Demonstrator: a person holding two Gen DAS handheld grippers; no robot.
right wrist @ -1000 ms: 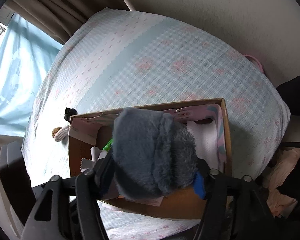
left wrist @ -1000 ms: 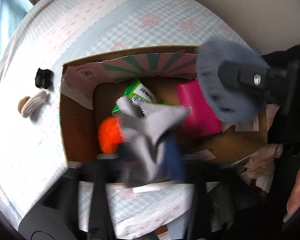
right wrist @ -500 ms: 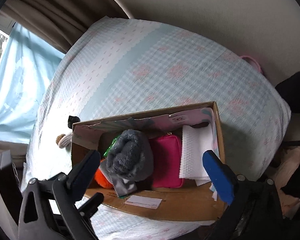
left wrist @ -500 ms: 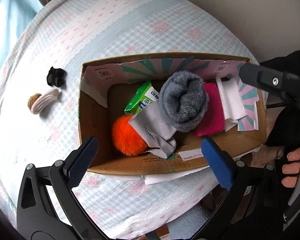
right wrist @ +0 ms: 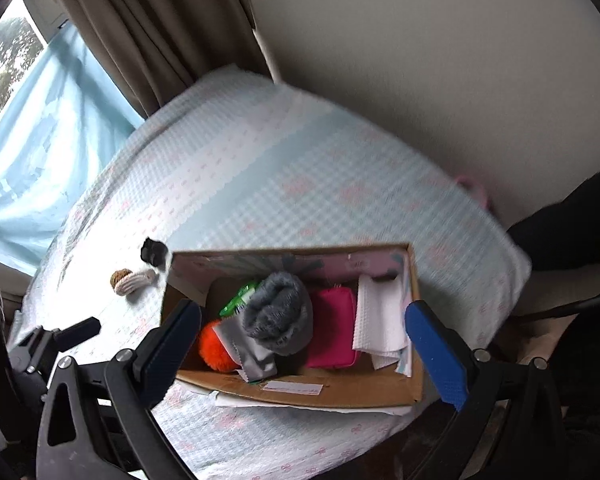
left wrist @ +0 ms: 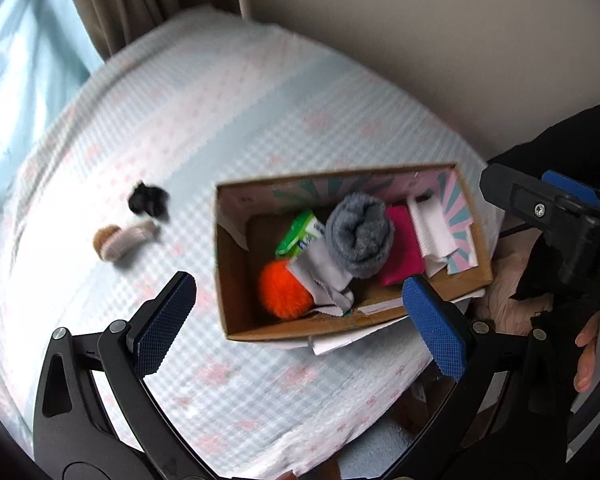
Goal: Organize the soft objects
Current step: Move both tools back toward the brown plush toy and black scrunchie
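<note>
A cardboard box (left wrist: 236, 312) (right wrist: 380, 394) sits on the bed near its front edge. Inside lie a grey fluffy roll (left wrist: 358, 234) (right wrist: 280, 316), an orange pompom (left wrist: 284, 294) (right wrist: 216, 354), a grey cloth (left wrist: 322, 276) (right wrist: 244, 350), a pink pouch (left wrist: 402, 254) (right wrist: 334, 334), a green packet (left wrist: 300, 232) (right wrist: 238, 302) and white cloth (left wrist: 430, 232) (right wrist: 378, 320). A black hair tie (left wrist: 148, 200) (right wrist: 153, 251) and a beige hair clip (left wrist: 122, 238) (right wrist: 134, 280) lie left of the box. My left gripper (left wrist: 300, 320) and right gripper (right wrist: 304, 344) are both open and empty, held above the box.
The bed has a pale blue checked cover (left wrist: 240, 128) (right wrist: 280, 176). A wall runs behind it, and brown curtains (right wrist: 148, 32) with a blue sheer hang at the left. The right gripper's body (left wrist: 560, 216) shows at the right of the left wrist view. A person's hand (left wrist: 586, 360) is beside it.
The right gripper let go of the grey fluffy roll and the left let go of the grey cloth; both now lie in the box. Both grippers opened and pulled up and back.
</note>
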